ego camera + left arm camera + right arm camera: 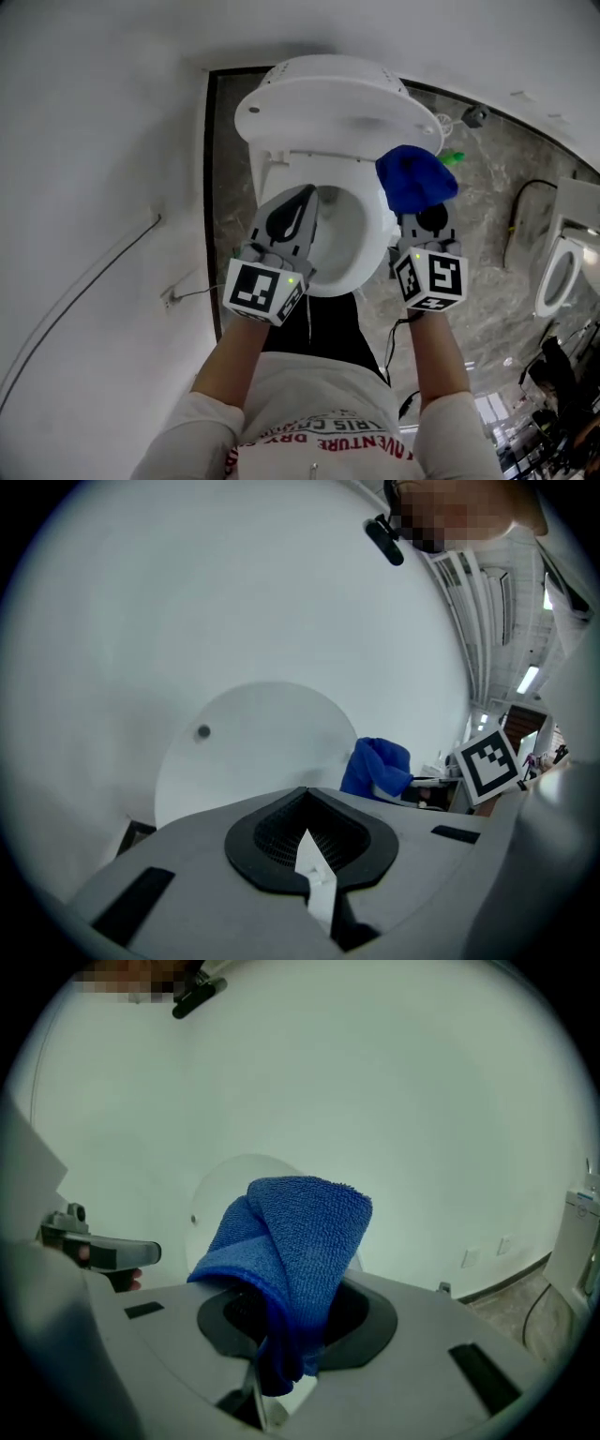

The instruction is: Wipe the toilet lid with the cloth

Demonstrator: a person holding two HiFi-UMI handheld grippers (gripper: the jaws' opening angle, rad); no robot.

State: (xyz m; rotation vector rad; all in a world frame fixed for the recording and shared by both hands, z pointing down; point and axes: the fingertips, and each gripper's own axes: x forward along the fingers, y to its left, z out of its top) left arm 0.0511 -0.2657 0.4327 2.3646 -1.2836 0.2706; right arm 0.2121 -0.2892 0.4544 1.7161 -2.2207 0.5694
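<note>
Standing raised before the white wall (94,141), the lid (337,108) sits at 12 o'clock of the open bowl (349,234). The right tongs (424,217) are clamped on a folded blue cloth (416,178), which rises out of them in a bunch. In the right gripper view the fabric fills the gap between the jaws and drapes over their near side. From the head view the cloth lies at 2 o'clock of the bowl, by the lid's lower right edge; whether it touches the lid I cannot tell. The left tongs (306,199) are pressed together with nothing between them, hanging over the bowl's rim at 9 o'clock, tips pointing toward 12. In the left gripper view the lid shows as a pale disc ahead at 11 o'clock, with the cloth and the right tongs' marker cube (487,764) at 3 o'clock. Grey marble floor (487,225) spreads at 3 o'clock of the bowl, and a dark cable (513,225) shows against it.
</note>
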